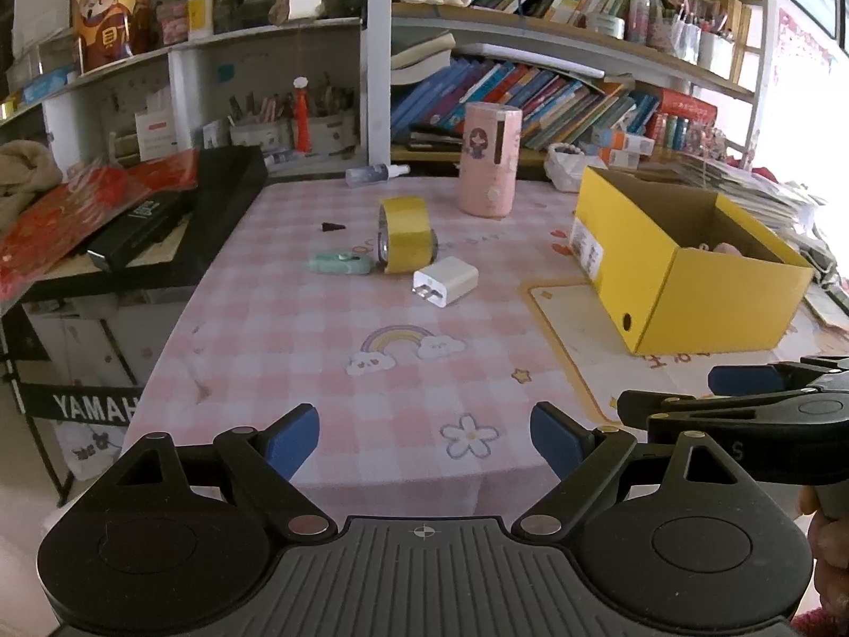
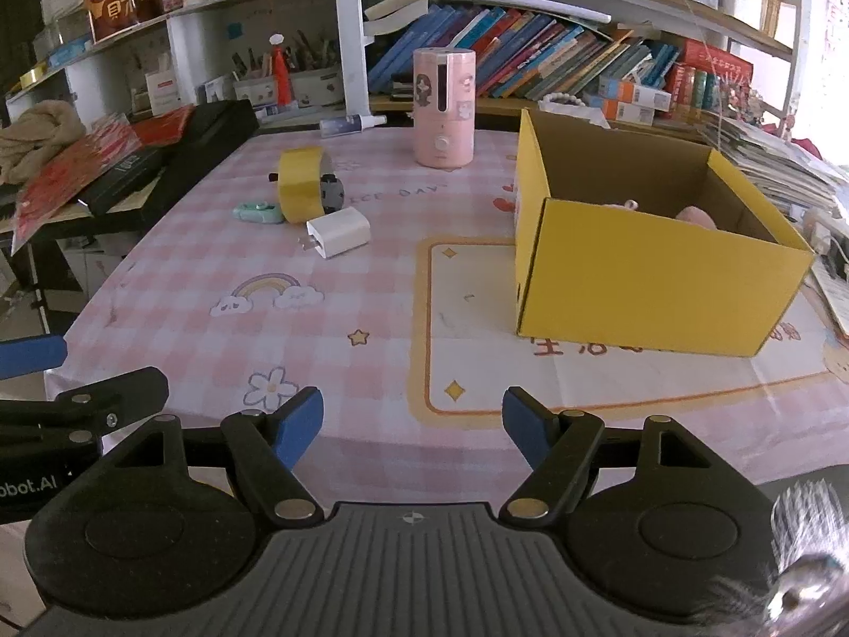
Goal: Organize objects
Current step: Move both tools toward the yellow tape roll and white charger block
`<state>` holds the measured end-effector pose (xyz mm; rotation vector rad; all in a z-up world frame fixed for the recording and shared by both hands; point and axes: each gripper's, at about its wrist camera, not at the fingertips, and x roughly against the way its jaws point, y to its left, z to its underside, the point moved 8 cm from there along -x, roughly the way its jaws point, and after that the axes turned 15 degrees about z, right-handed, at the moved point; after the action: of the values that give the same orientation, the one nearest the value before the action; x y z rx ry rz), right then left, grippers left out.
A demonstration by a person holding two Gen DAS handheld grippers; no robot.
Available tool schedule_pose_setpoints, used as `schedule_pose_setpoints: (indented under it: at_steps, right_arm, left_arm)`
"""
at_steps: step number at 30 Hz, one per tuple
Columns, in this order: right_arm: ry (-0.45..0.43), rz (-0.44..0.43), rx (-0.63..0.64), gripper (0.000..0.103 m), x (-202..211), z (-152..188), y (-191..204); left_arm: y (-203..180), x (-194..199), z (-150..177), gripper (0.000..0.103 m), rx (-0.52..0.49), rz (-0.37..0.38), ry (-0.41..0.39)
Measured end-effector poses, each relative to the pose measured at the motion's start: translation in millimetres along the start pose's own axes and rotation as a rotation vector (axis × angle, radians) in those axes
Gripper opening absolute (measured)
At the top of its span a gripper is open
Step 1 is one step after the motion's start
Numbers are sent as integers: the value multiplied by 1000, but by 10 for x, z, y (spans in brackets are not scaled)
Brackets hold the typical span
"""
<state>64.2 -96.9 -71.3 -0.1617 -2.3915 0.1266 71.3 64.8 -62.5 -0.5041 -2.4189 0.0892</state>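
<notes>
White charger (image 2: pixel 339 234) lies loose at centre-left of the frame beside the yellow-taped cylinder (image 2: pixel 303 192) — well apart from the yellow box (image 2: pixel 658 276) at right. Both tools, left gripper (image 1: pixel 424 438) and right gripper (image 2: pixel 413 427), gape empty at the bottom edge; a reach and grasp seemingly comes next.

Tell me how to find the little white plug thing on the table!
Start at the big yellow box on the pink checked tablecloth. Look left to the cluster of small things beside the yellow tape roll. The white charger is the plain white cube with metal prongs, lying nearest the rainbow drawing.
</notes>
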Motion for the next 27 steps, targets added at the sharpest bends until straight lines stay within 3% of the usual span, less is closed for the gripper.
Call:
schedule_pose_setpoints:
  at_steps: [27]
  right_arm:
    - [-42,-99,89,71,-1052,-1044,211]
  left_arm:
    - [378,-944,-769,89,66,-79,-2]
